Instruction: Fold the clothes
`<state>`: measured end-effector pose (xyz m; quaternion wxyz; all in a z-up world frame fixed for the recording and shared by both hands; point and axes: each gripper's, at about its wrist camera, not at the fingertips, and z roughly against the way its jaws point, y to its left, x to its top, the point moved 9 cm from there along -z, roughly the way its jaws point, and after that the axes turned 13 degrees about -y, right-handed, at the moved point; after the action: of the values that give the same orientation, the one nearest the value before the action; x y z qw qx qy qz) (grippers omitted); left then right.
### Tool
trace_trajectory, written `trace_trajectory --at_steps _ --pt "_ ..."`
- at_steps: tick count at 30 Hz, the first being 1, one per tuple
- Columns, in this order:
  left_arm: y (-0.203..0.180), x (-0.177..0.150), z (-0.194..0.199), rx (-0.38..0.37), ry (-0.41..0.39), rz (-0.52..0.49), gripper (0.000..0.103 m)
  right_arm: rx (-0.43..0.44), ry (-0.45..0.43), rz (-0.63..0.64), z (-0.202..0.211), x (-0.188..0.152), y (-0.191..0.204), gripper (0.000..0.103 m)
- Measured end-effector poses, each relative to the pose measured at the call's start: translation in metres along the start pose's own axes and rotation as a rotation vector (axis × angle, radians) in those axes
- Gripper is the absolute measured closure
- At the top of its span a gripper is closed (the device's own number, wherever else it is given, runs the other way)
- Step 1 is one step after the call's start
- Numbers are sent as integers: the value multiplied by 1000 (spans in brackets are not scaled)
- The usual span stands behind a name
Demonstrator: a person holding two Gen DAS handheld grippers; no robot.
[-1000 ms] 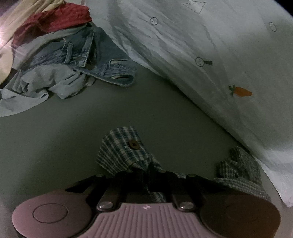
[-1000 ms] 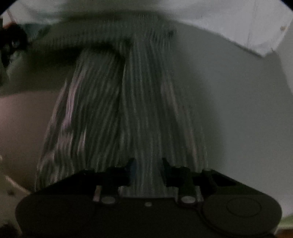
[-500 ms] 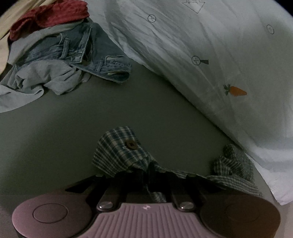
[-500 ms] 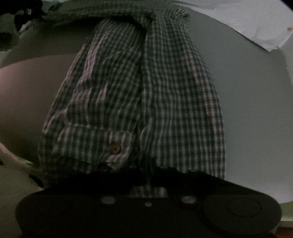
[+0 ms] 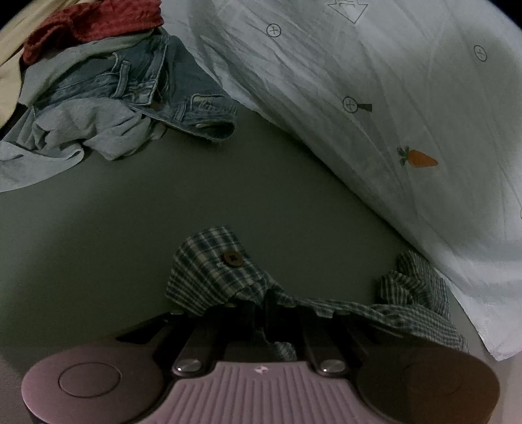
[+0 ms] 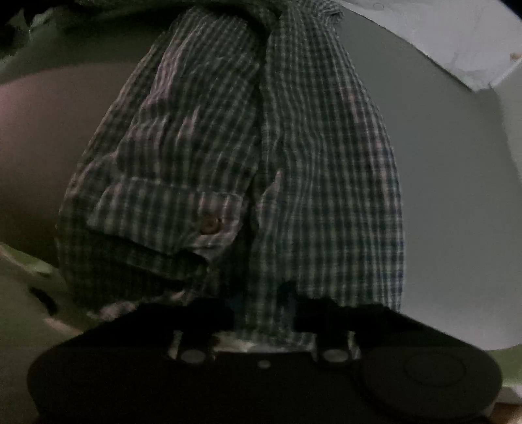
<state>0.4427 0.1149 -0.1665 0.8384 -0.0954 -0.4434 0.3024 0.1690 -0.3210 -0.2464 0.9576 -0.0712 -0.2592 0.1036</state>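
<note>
The plaid shirt (image 6: 267,156) is lying stretched over the grey bed sheet (image 5: 137,228), and both claws are gripping it at opposite ends. In the right wrist view the shirt's long axis is running straight away from the right claw (image 6: 264,313), from the near hem up to the far edge of the frame, with a buttoned cuff (image 6: 182,215) folded across its left half. The right claw's jaws have just been closing, and they are now pinching the near hem with cloth between them.

In the left wrist view the left claw (image 5: 261,313) is clamping a bunched fold of the same plaid shirt (image 5: 212,270), narrow, with a brown button (image 5: 232,257) sitting just beyond the fingertips. A further ruffle of the shirt is trailing off to the right, touching the edge of the white carrot-print duvet (image 5: 391,98). Far to the left, well apart from the shirt, a heap holding blue jeans (image 5: 156,84) and a red garment (image 5: 98,22) is waiting.

With 2 grips on 1 garment, the coming move likely turns on that long axis: the cloth is spanning between the claws, so bringing 1 end toward the other should fold it across its length. Neither hand is nearer; each is already holding its end. The loose ruffle by the duvet may be dragging or bunching as the fold is closing.
</note>
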Motion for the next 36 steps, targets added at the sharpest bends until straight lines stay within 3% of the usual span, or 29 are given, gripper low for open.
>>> trace_trajectory --at_steps 2,6,9,10,12,13,14,16,18,20,22,25,27,28,32,36 --pt "-1 3 2 -9 -15 1 97 2 -20 13 11 3 -1 100" --pt "-5 8 4 -15 -35 -6 97 116 -67 -45 38 13 3 100" --pt "-6 8 5 -6 -32 -4 98 181 29 -38 21 -3 13 93" --pt "-6 8 5 -4 -29 -6 98 163 52 -38 16 -6 13 90" --pt "-7 9 7 0 -23 -19 98 175 37 -139 23 3 5 86" --pt "-9 9 9 1 -21 -35 98 220 10 -268 31 13 -4 71" --pt "-10 9 10 3 -18 -51 98 266 -20 -396 39 23 -13 47" --pt "-15 5 12 9 -14 -82 98 331 -119 -575 56 45 -29 35" --pt "-20 1 14 16 -10 -112 98 277 -189 -571 57 62 -40 33" --pt "-25 -2 17 19 -8 -144 98 150 -220 -493 48 73 -44 27" --pt "-32 -6 21 16 -11 -179 98 60 -204 -417 31 78 -41 25" --pt "-48 -6 27 -4 -25 -231 98 23 -128 -392 -16 78 -39 21" --pt "-63 -4 33 -31 -40 -261 98 29 -31 -412 -42 63 -32 20" --pt "-74 -2 38 -52 -51 -281 98 28 -38 -412 -46 59 -30 6" --pt "-129 1 59 -177 -94 -358 98 36 -27 -415 -37 49 -28 5" --pt "-205 -23 89 -417 -72 -448 98 34 -15 -480 -32 36 -41 6"
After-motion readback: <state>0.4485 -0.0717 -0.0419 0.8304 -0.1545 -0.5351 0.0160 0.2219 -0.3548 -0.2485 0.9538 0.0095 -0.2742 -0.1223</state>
